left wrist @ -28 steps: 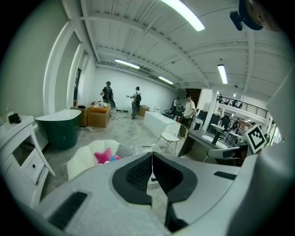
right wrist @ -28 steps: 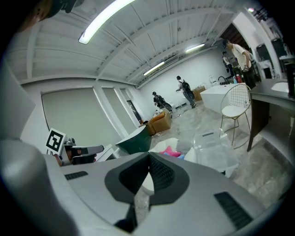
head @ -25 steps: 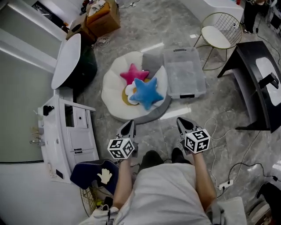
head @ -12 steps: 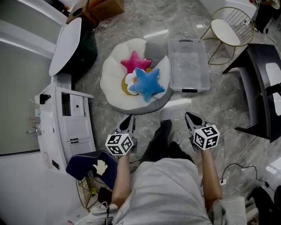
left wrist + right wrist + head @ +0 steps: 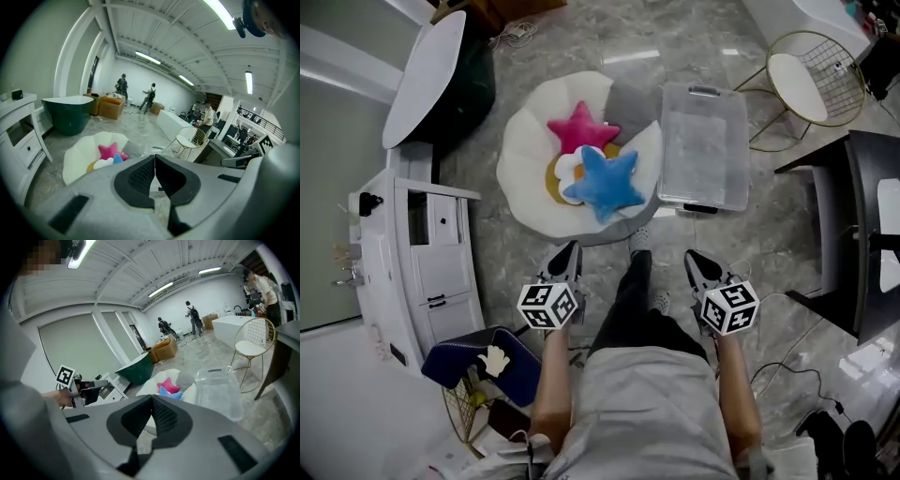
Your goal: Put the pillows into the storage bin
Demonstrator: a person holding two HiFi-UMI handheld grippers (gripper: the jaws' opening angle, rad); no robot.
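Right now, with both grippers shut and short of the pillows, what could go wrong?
1. The left gripper and right gripper are both shut; unless they open before contact, they would likely shove the blue star pillow instead of gripping it.
2. That pillow rests on a white pillow and touches the pink star pillow; lifting it may drag those along.
3. A cable lies on the floor at the person's right: possible trip hazard.
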